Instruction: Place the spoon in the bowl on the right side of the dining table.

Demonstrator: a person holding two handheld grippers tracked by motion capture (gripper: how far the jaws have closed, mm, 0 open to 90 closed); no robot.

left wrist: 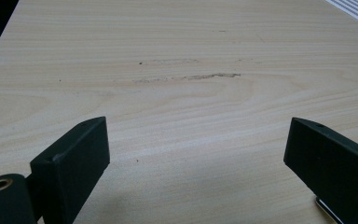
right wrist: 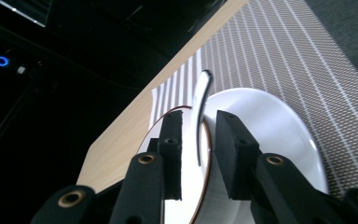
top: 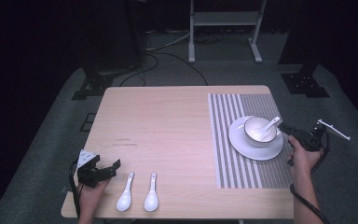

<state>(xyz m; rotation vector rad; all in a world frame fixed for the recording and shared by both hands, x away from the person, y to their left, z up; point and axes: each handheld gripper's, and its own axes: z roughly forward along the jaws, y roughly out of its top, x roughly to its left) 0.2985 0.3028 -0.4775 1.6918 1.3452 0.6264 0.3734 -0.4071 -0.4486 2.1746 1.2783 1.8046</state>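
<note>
Right gripper [right wrist: 199, 154] fingers released around spoon [top: 271, 123] handle in bowl [top: 259, 129], mid-right of frame; snagging it on retreat could tip bowl. Left gripper [top: 103, 170] fingers open, empty.

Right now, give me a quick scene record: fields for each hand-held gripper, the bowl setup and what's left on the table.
right hand-held gripper: jaws apart around the spoon handle, pads not pressing
spoon in bowl: leans on the rim of the bowl, handle toward the right hand-held gripper
bowl: on the white plate, on the striped placemat
left hand-held gripper: open, nothing between jaws, over bare table
loose spoons: two, side by side near front edge
</note>
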